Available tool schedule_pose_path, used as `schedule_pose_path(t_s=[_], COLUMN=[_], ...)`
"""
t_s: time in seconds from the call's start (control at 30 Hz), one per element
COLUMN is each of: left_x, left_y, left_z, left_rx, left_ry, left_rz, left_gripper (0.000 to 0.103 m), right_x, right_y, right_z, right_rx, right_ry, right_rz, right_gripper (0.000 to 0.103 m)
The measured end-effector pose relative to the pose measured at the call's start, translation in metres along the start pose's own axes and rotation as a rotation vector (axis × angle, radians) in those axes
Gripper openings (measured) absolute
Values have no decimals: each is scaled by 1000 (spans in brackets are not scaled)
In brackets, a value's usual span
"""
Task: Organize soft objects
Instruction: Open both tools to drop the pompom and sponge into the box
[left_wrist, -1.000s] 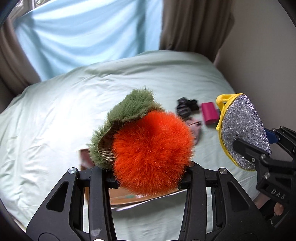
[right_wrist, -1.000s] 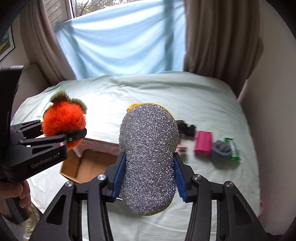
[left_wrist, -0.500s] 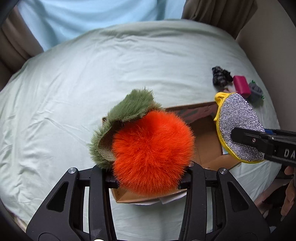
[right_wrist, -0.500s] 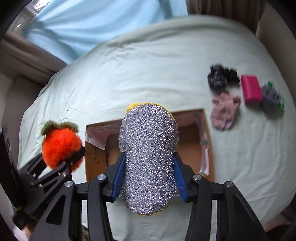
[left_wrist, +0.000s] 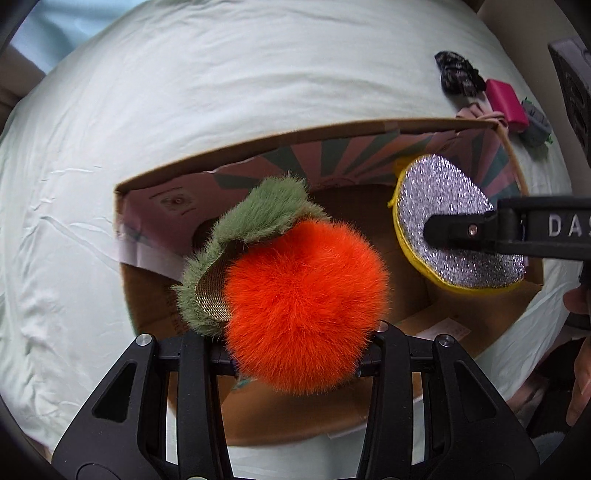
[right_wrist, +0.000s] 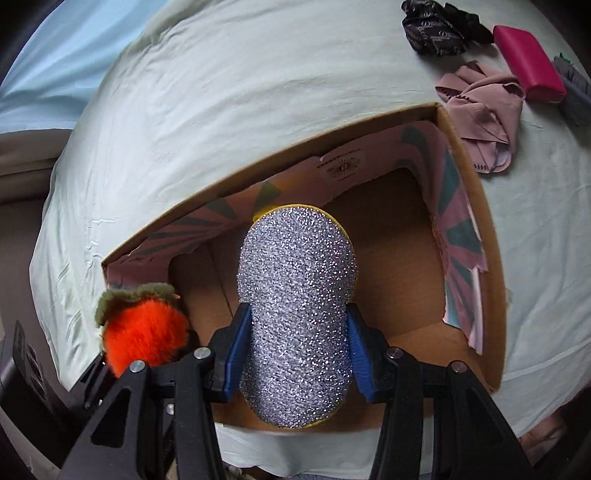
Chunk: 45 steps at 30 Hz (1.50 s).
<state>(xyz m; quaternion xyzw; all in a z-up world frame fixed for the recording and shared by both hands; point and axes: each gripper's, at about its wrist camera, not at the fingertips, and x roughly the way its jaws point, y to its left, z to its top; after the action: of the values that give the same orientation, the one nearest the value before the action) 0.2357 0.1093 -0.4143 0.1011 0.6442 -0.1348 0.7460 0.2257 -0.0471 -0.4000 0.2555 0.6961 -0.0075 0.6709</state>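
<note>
Above an open cardboard box (right_wrist: 476, 206) on a bed (left_wrist: 229, 74): both hand-held grippers loaded.
Pale green sheet, wrinkled; blue drape at the far edge. Left hand-held gripper (left_wrist: 295, 345) clamps an orange plush (left_wrist: 303, 306); right hand-held gripper (right_wrist: 297, 343), jaws easing apart, pads still pressing a silver sponge (right_wrist: 295, 306). Black, pink and magenta items (right_wrist: 528, 64) lie beside the box.

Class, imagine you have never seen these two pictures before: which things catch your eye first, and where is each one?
First comes the fluffy orange pom-pom with its green tuft, gripped in the left claw above the open cardboard box. Next is the glittery silver sponge between the right claw's blue pads, also over the box, as its jaws begin opening. Beyond the box's far corner lies a pink cloth.
</note>
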Motion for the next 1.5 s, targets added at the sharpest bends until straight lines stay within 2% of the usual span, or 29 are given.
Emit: schedule_pose_path(t_s=[0.07, 0.13, 0.2, 0.23, 0.27, 0.43, 0.6, 0.77, 0.8, 1.07, 1.23, 1.4, 1.5], left_x=[5, 3, 0, -4, -9, -17, -25, -43, -48, -96, -131, -166, -189], left_y=[1, 1, 0, 0, 2, 14, 18, 16, 16, 14, 7, -2, -5], left_z=[1, 1, 0, -2, -4, -14, -18, -22, -24, -41, -57, -79, -91], left_rx=[13, 37, 59, 66, 67, 27, -6, 2, 4, -34, -52, -69, -99], left_ry=[6, -9, 0, -14, -34, -21, -36, -66, -74, -149, -204, -249, -279], left_rz=[-11, -47, -48, -33, -31, -41, -41, -25, -21, -4, 6, 24, 33], left_gripper=[36, 46, 100, 103, 103, 103, 103, 103, 103, 103, 103, 103, 103], right_x=[6, 10, 15, 17, 16, 6, 3, -6, -14, -57, -89, -132, -154], right_y=[4, 6, 8, 9, 10, 13, 20, 28, 11, 22, 35, 35, 36], right_z=[5, 11, 15, 17, 18, 17, 15, 7, 0, -33, -57, -89, -108], right_rx=[13, 24, 19, 11, 6, 15, -35, -35, -39, -117, -225, -300, -359], right_ry=[4, 18, 14, 8, 2, -70, -68, -91, -94, -162, -177, -290, -343], right_rz=[4, 6, -13, -20, -19, -4, -19, 5, 8, 25, -10, -35, -80], right_gripper=[52, 64, 87, 91, 95, 95, 95, 95, 95, 95, 95, 96, 96])
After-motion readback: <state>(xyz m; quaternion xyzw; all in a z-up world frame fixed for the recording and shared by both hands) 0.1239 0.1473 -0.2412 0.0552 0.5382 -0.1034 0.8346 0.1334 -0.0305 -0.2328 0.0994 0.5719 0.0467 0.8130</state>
